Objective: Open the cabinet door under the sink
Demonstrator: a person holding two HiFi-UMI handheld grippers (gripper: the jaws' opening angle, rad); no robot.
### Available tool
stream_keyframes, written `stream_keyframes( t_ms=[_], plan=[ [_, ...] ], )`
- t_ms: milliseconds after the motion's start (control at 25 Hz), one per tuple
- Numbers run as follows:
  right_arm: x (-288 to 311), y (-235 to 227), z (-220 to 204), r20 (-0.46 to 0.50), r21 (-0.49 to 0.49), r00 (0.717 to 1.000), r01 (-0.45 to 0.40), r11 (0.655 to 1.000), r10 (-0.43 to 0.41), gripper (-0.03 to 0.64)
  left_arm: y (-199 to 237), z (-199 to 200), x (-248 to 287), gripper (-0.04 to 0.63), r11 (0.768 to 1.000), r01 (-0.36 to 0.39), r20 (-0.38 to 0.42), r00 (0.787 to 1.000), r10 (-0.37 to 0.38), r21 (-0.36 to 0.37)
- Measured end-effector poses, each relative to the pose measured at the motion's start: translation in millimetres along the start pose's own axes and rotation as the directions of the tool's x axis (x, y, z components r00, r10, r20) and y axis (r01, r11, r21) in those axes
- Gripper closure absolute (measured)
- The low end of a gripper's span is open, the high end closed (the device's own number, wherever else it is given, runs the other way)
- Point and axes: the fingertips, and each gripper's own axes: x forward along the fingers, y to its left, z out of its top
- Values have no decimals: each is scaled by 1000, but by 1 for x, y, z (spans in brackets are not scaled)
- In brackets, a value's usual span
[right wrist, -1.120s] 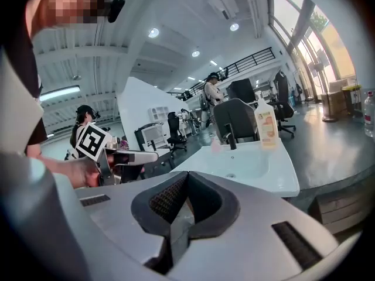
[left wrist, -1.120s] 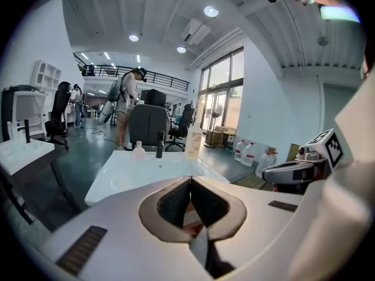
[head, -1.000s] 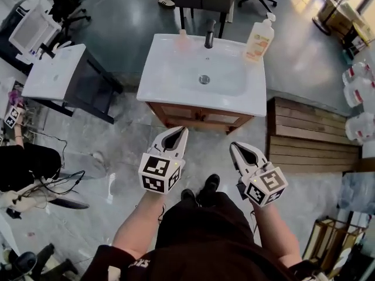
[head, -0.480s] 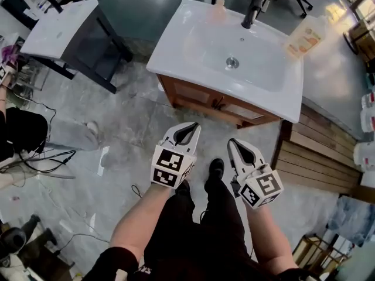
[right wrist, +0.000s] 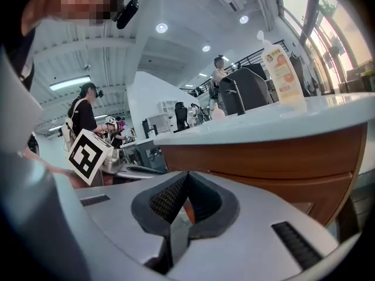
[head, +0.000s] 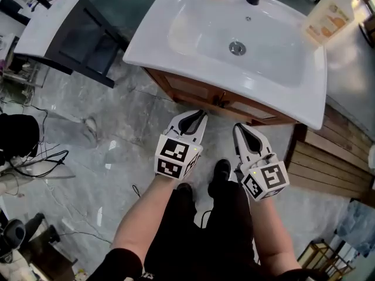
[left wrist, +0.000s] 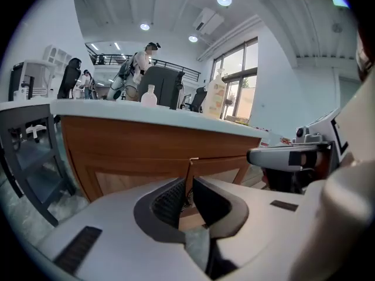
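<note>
Where right tongs (head: 239,127) point, cabinet door (head: 256,112) faces them.

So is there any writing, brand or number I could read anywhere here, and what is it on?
No text here reads clearly.
Soap bottle on the sink: orange label, print too blurred to read.
Cube on the left gripper: black-and-white square pattern only, no words.
Cube on the right gripper: the same kind of pattern, no words.
</note>
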Motion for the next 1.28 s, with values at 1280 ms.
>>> stream_keyframes(
  t_ms=[1280],
  plan=[
    [71,-74,-159,138,-122,988,88,989,-70,601,30,-126,156,489,988,0,101,995,-16,154]
  ],
)
